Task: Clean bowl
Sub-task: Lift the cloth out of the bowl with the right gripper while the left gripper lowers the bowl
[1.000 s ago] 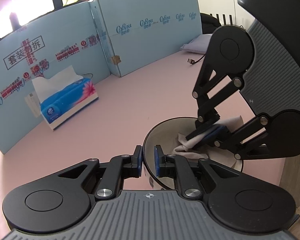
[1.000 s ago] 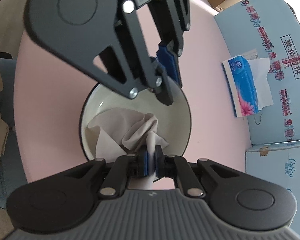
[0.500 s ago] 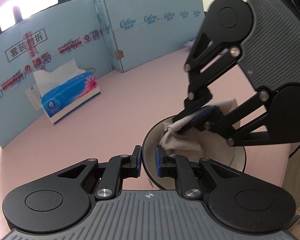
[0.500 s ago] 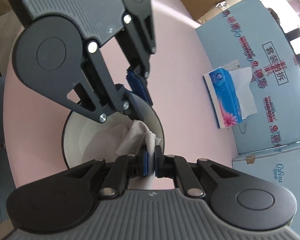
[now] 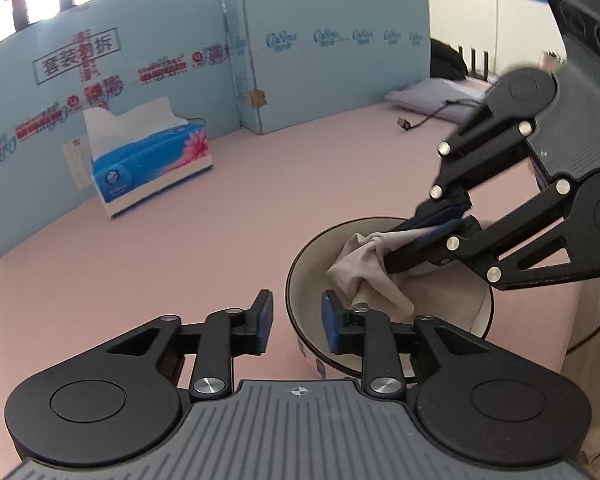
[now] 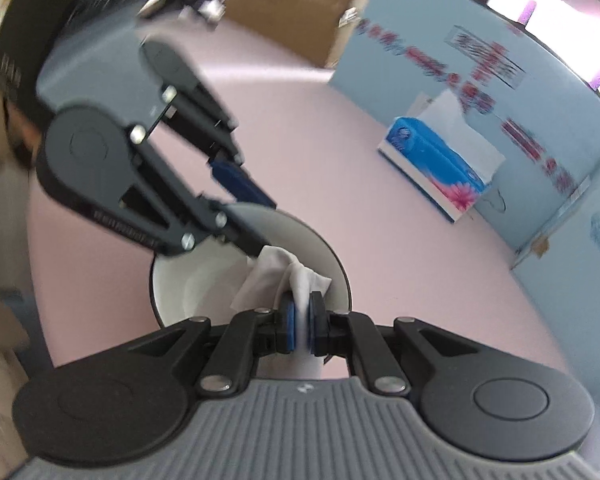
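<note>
Pink table [image 5: 300, 184] | bowl [image 5: 300, 320] rim between parted left tongs [image 5: 296, 320]

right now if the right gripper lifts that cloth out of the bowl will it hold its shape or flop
Probably flop: the cloth already hangs in soft folds from the right gripper, which is shut on one bunched corner. It looks thin, so likely light. The left gripper is open astride the bowl rim, so the bowl might shift if the cloth drags.
</note>
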Action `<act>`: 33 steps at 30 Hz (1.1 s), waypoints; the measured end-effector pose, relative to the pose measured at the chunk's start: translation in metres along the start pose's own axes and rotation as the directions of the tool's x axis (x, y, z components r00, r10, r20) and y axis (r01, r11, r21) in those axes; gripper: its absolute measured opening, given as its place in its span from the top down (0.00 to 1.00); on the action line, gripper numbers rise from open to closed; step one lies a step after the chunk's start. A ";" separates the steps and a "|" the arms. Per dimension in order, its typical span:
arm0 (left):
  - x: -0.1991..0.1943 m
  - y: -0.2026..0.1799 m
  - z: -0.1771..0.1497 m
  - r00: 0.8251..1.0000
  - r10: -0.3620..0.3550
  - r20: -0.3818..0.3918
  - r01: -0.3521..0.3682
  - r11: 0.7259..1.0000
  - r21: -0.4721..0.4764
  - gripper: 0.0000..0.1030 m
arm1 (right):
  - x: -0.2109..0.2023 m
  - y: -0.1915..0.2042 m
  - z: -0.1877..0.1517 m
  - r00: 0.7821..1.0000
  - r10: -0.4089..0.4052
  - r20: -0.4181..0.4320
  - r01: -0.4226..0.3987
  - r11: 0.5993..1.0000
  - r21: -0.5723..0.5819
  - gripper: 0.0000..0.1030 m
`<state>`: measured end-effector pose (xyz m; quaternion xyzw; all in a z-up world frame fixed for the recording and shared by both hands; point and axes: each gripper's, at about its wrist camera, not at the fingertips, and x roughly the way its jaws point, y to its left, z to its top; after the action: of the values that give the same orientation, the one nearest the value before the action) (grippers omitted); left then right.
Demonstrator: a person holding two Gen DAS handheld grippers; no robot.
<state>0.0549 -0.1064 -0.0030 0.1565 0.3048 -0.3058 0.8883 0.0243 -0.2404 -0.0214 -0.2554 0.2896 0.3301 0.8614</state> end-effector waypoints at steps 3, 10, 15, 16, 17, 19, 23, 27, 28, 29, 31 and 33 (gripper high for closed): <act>-0.007 0.004 -0.004 1.000 0.008 0.025 -0.007 0.999 -0.044 0.54 | 0.001 -0.009 -0.012 0.995 0.029 0.092 -0.044 0.986 0.164 0.94; -0.028 0.014 -0.009 0.996 0.026 0.087 -0.016 0.993 -0.121 0.47 | -0.019 -0.035 -0.034 0.955 0.020 0.296 -0.173 0.848 0.501 0.93; -0.041 0.012 -0.005 0.992 0.025 0.125 -0.008 0.991 -0.134 0.40 | -0.037 -0.046 -0.044 0.921 -0.004 0.390 -0.247 0.769 0.589 0.93; -0.043 0.010 -0.004 0.991 0.020 0.131 -0.003 0.991 -0.130 0.40 | -0.040 -0.046 -0.047 0.915 -0.021 0.402 -0.248 0.758 0.603 0.93; -0.045 0.006 -0.003 0.990 0.012 0.138 0.005 0.993 -0.122 0.39 | -0.045 -0.048 -0.052 0.909 -0.051 0.414 -0.246 0.737 0.630 0.92; -0.050 -0.003 0.000 0.989 -0.006 0.150 0.021 0.995 -0.102 0.38 | -0.053 -0.052 -0.064 0.896 -0.101 0.432 -0.247 0.694 0.676 0.92; -0.051 -0.025 0.003 0.986 -0.052 0.155 0.061 0.996 -0.058 0.38 | -0.061 -0.058 -0.087 0.872 -0.153 0.464 -0.282 0.619 0.733 0.90; -0.043 -0.049 0.002 0.985 -0.095 0.141 0.100 0.995 -0.030 0.38 | -0.058 -0.062 -0.115 0.842 -0.156 0.516 -0.373 0.523 0.766 0.90; -0.039 -0.053 0.001 0.986 -0.108 0.127 0.111 0.994 -0.022 0.38 | -0.056 -0.063 -0.121 0.838 -0.154 0.523 -0.390 0.501 0.773 0.90; -0.035 -0.059 0.001 0.987 -0.121 0.109 0.123 0.992 -0.013 0.39 | -0.055 -0.064 -0.126 0.836 -0.153 0.528 -0.404 0.480 0.779 0.89; -0.023 -0.072 0.001 0.988 -0.142 0.066 0.142 0.990 0.006 0.41 | -0.053 -0.065 -0.131 0.831 -0.152 0.534 -0.420 0.458 0.783 0.89; -0.014 -0.078 0.002 0.989 -0.144 0.037 0.144 0.990 0.003 0.51 | -0.053 -0.066 -0.138 0.817 -0.155 0.555 -0.453 0.423 0.785 0.89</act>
<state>-0.0030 -0.1611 0.0002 0.1284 0.2987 -0.3721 0.8694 -0.0062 -0.3924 -0.0666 0.3749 0.1804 0.2628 0.8705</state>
